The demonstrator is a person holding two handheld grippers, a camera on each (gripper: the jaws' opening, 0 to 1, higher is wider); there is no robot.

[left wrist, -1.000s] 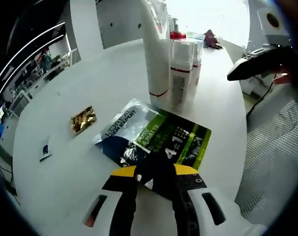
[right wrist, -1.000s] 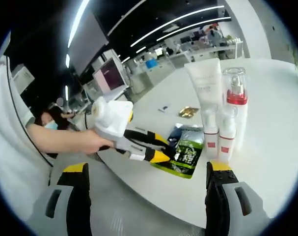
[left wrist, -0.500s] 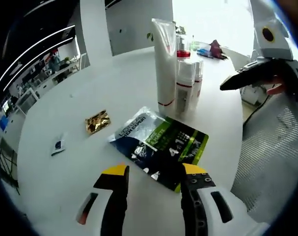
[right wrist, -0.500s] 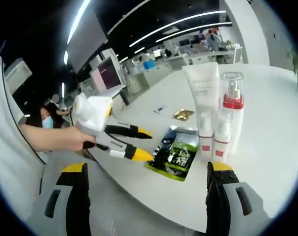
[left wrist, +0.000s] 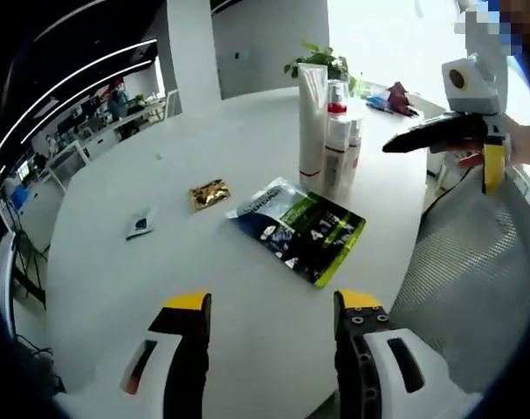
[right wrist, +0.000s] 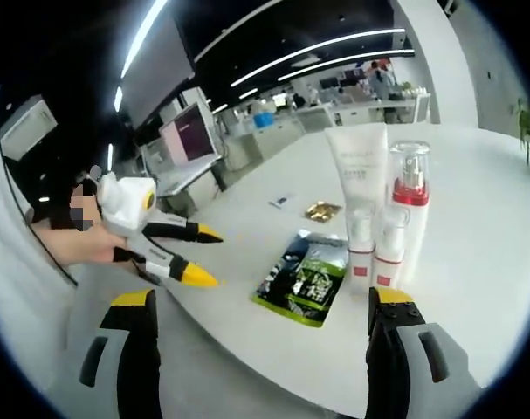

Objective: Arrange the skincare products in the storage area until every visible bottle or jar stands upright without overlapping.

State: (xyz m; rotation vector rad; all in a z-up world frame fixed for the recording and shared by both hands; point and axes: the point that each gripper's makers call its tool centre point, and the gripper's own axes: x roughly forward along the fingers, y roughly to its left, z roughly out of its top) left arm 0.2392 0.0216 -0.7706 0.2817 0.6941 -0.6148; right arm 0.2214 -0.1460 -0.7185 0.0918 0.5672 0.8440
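A tall white tube (left wrist: 313, 122) stands upright on the round white table (left wrist: 160, 279) with a clear red-collared spray bottle (left wrist: 337, 96) and two small white bottles (left wrist: 339, 150) bunched against it. A dark green and blue sachet (left wrist: 299, 229) lies flat in front of them. My left gripper (left wrist: 273, 303) hangs open over bare table, short of the sachet. My right gripper (left wrist: 439, 166) is open too, off the table's right edge. The right gripper view has the tube (right wrist: 359, 170), spray bottle (right wrist: 409, 201), small bottles (right wrist: 361, 253), sachet (right wrist: 304, 279), the open left gripper (right wrist: 214, 258) and my right gripper (right wrist: 262, 298).
A gold sachet (left wrist: 209, 193) and a small white sachet (left wrist: 141, 224) lie left of the green one. A grey mesh chair (left wrist: 457, 288) sits beside the table's right edge. A potted plant (left wrist: 321, 61) stands behind the bottles. A hand (right wrist: 72, 244) holds the left gripper.
The left gripper, shut on the green sachet's near edge a second ago, opened, let go and drew back. The sachet now lies flat. The right gripper stayed open, hardly moving.
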